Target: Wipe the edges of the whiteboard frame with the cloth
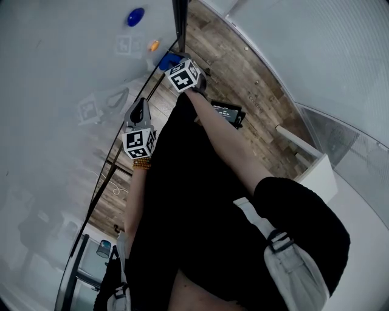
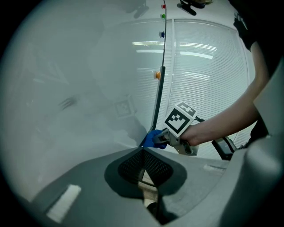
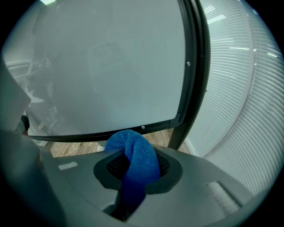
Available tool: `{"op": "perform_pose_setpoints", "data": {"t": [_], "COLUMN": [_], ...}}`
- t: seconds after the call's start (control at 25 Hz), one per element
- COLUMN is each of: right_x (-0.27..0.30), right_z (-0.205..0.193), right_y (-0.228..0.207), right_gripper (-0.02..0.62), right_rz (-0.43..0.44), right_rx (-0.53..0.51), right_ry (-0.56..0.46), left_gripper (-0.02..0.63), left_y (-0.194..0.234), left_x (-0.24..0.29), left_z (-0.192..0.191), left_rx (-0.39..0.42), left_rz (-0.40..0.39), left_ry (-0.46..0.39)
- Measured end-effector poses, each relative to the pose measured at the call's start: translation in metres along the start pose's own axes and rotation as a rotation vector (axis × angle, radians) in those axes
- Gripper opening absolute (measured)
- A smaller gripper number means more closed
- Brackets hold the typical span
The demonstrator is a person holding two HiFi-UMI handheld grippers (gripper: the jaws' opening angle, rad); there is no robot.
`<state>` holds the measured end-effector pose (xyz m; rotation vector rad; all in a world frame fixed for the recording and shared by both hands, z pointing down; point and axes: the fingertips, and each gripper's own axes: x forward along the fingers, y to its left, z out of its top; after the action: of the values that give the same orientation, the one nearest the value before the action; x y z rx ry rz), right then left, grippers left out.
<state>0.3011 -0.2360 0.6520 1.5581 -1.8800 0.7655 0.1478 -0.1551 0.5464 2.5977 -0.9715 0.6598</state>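
The whiteboard [image 1: 61, 79] fills the left of the head view, with its black frame [image 1: 180, 24] running down its right edge. A blue cloth [image 3: 135, 155] is bunched between the jaws of my right gripper [image 3: 136, 165], which is shut on it. That cloth [image 1: 168, 60] sits against the frame's lower corner [image 3: 179, 119], where the bottom rail [image 3: 102, 134] meets the side rail [image 3: 195, 66]. My left gripper [image 1: 137, 112] is shut with nothing in it, close to the board's surface. From the left gripper [image 2: 143, 150] I see the right gripper [image 2: 179, 122] and the cloth [image 2: 154, 138].
Blue [image 1: 135, 16] and orange [image 1: 154, 45] magnets stick to the board. A dark tablet-like device [image 1: 228, 113] lies on the wooden floor [image 1: 243, 73]. A white table [image 1: 311, 165] stands at the right. White blinds [image 3: 248, 88] hang beyond the frame.
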Motion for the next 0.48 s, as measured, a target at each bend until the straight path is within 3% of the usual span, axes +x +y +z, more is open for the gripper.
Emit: {"op": "perform_pose_setpoints", "data": {"t": [0.28,0.48], "right_x": [-0.003,-0.001], "right_z": [0.005,0.012], "right_y": [-0.022,-0.038], "right_gripper": [0.086,0.086], "right_rz": [-0.075,-0.127], "right_rx": [-0.023,-0.118], "right_ry": [-0.004,0.003], "left_gripper": [0.098,0.098], "left_y": [-0.005,-0.003], "left_x": [0.0,-0.002], "left_z": [0.0,0.001], "left_rx": [0.02,0.03], "left_rz": [-0.023,-0.028], "left_ry": [0.007,0.011]}}
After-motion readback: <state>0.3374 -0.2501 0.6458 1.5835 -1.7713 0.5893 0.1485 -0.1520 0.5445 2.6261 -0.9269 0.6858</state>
